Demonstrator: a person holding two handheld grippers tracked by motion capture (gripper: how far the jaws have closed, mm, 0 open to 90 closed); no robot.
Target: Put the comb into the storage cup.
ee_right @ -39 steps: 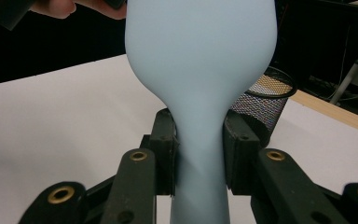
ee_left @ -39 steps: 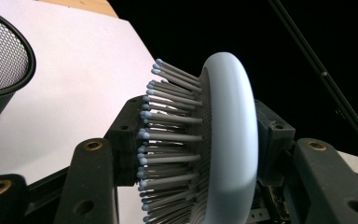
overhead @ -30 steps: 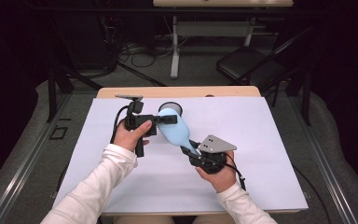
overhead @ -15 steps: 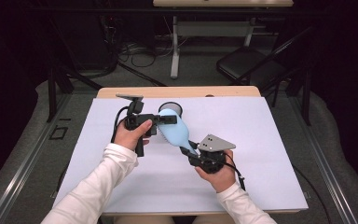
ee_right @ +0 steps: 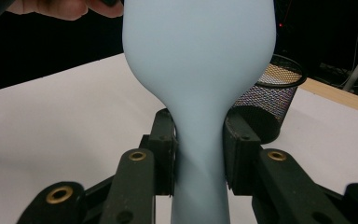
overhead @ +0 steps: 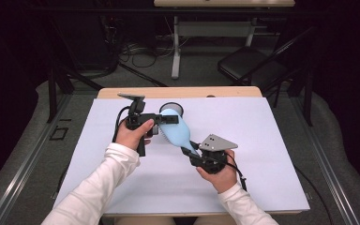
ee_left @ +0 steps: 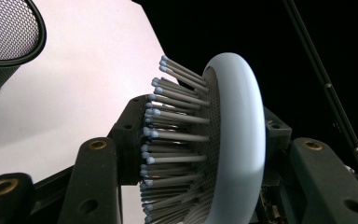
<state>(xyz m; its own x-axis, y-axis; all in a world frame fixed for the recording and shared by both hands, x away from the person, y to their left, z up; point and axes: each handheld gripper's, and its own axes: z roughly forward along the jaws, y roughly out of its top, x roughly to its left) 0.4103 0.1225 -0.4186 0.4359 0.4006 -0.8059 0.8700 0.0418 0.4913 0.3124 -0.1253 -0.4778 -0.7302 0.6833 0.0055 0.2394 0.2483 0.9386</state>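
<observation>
A light blue hairbrush point(overhead: 176, 131) hangs above the white table point(overhead: 267, 154), held between both grippers. My left gripper point(overhead: 163, 119) is shut across the brush head; in the left gripper view one pad presses the grey bristles point(ee_left: 177, 140) and the other the rounded back point(ee_left: 242, 135). My right gripper point(overhead: 191, 151), with a grey plate on top, is shut on the narrow handle. In the right gripper view the handle point(ee_right: 198, 140) stands upright between the pads and widens into the head above.
A black mesh cup point(overhead: 171, 108) stands on the table just behind the brush, seen too as the mesh cup point(ee_right: 270, 98) and the mesh cup point(ee_left: 4, 42). The table's wooden back edge point(overhead: 225, 92) lies beyond it. A dark chair point(overhead: 253, 68) stands on the floor behind.
</observation>
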